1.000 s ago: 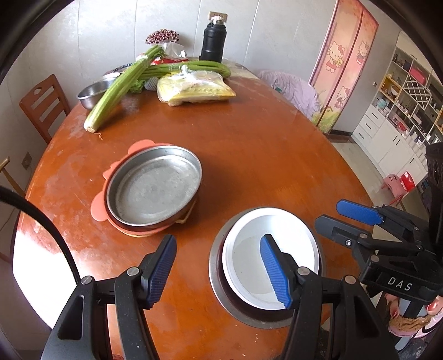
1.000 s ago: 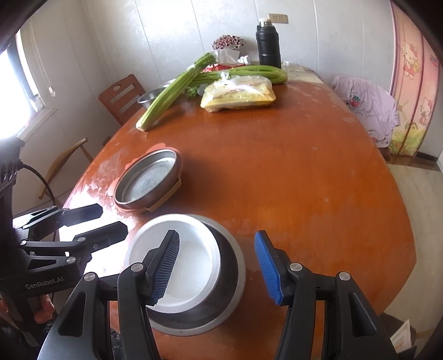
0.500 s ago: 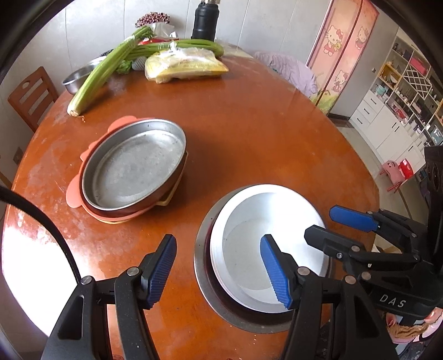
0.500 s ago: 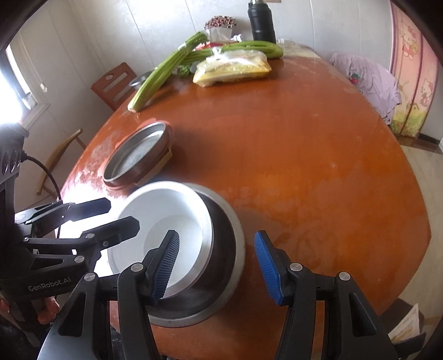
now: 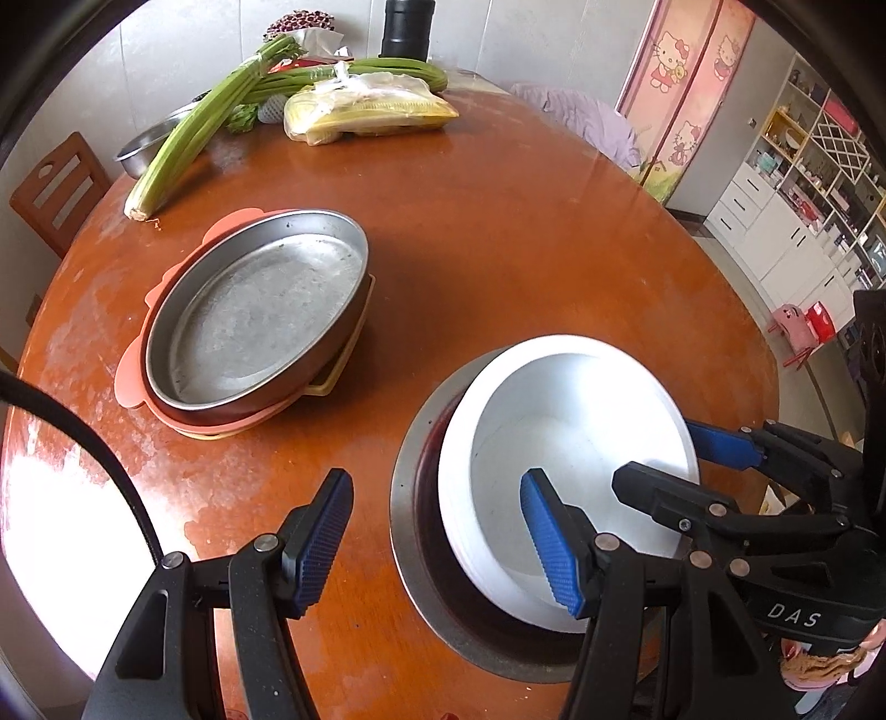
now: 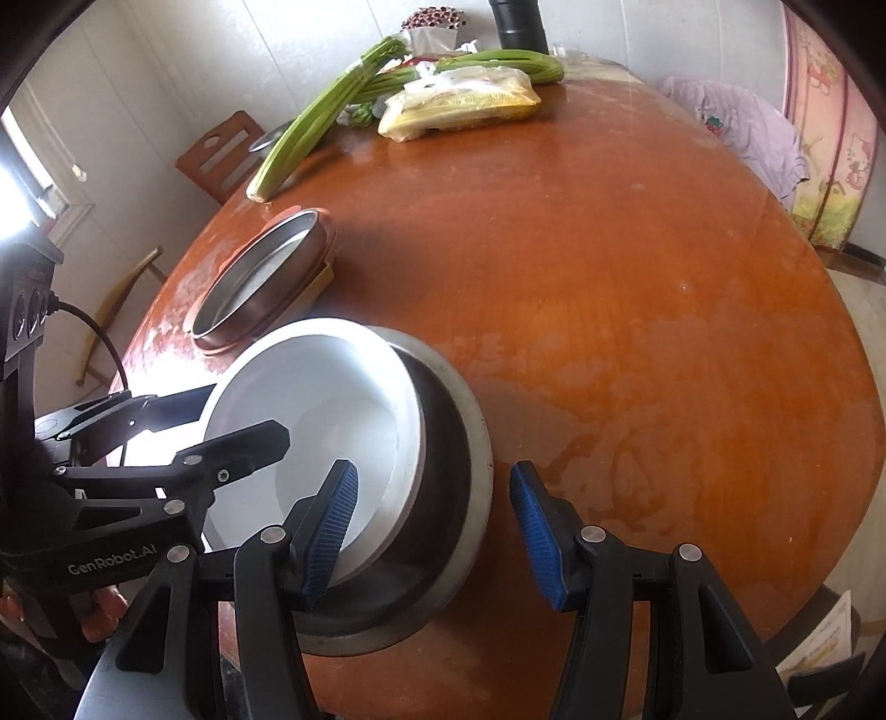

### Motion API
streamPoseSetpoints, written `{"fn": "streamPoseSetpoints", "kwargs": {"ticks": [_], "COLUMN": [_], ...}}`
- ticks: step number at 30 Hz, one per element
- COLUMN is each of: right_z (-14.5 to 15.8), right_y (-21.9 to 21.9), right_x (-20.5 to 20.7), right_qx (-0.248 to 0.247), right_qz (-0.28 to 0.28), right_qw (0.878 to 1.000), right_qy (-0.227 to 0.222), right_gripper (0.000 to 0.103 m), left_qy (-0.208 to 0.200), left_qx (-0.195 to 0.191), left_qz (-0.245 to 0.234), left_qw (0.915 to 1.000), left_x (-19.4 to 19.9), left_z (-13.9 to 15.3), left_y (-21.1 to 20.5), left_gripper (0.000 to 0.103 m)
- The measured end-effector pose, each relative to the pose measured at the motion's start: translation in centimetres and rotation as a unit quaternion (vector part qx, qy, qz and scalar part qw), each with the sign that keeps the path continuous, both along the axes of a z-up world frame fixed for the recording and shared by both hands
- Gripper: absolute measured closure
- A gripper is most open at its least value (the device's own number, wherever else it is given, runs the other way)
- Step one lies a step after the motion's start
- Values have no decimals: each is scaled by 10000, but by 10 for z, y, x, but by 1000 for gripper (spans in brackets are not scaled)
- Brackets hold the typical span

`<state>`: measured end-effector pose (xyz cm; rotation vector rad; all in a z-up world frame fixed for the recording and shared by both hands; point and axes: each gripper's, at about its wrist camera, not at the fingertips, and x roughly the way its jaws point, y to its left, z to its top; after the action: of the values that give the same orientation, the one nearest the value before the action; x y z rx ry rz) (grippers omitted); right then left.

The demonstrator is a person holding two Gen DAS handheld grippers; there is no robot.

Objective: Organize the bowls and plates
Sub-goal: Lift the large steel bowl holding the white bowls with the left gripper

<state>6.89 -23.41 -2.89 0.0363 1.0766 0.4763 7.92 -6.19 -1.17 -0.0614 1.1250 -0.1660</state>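
Observation:
A white bowl (image 5: 565,443) sits tilted inside a wider steel bowl (image 5: 421,559) near the table's front edge; both show in the right wrist view, white bowl (image 6: 332,399) and steel bowl (image 6: 459,471). My left gripper (image 5: 437,537) is open and straddles the left rims of both bowls. My right gripper (image 6: 434,526) is open and straddles their right rims. A steel plate (image 5: 260,310) rests on a pink plate (image 5: 130,382) and a yellow one at the left; the stack also shows in the right wrist view (image 6: 260,277).
At the far end of the round wooden table (image 5: 498,221) lie celery stalks (image 5: 188,138), a yellow bag (image 5: 365,108), a small steel bowl (image 5: 147,144) and a black flask (image 5: 404,27). A wooden chair (image 5: 50,183) stands at the left.
Both grippers have moved forward and down onto the nested bowls, now straddling their rims from either side. The white bowl now sits tilted in the steel bowl.

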Motion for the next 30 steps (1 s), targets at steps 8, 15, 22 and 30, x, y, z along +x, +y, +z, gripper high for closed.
{"fn": "streamPoseSetpoints", "kwargs": {"ticks": [8, 15, 22, 30], "right_z": [-6, -11, -12, -15], "right_y": [3, 3, 2, -1], "right_x": [-1, 1, 0, -1], "right_qx": [-15, -47, -15, 82], "right_qz": [24, 13, -21, -24], "right_qw": [10000, 9999, 9999, 9997], "right_qy": [68, 116, 147, 207], "right_gripper": [44, 44, 44, 44], "left_qy": [42, 111, 118, 229], "left_qx": [-12, -58, -238, -521], "left_qz": [-86, -153, -200, -225], "left_qw": [10000, 9998, 9994, 9981], "left_x": [-1, 2, 1, -1], "left_z": [-5, -12, -16, -19], "left_y": [-3, -2, 1, 5], "left_gripper": [41, 37, 37, 37]}}
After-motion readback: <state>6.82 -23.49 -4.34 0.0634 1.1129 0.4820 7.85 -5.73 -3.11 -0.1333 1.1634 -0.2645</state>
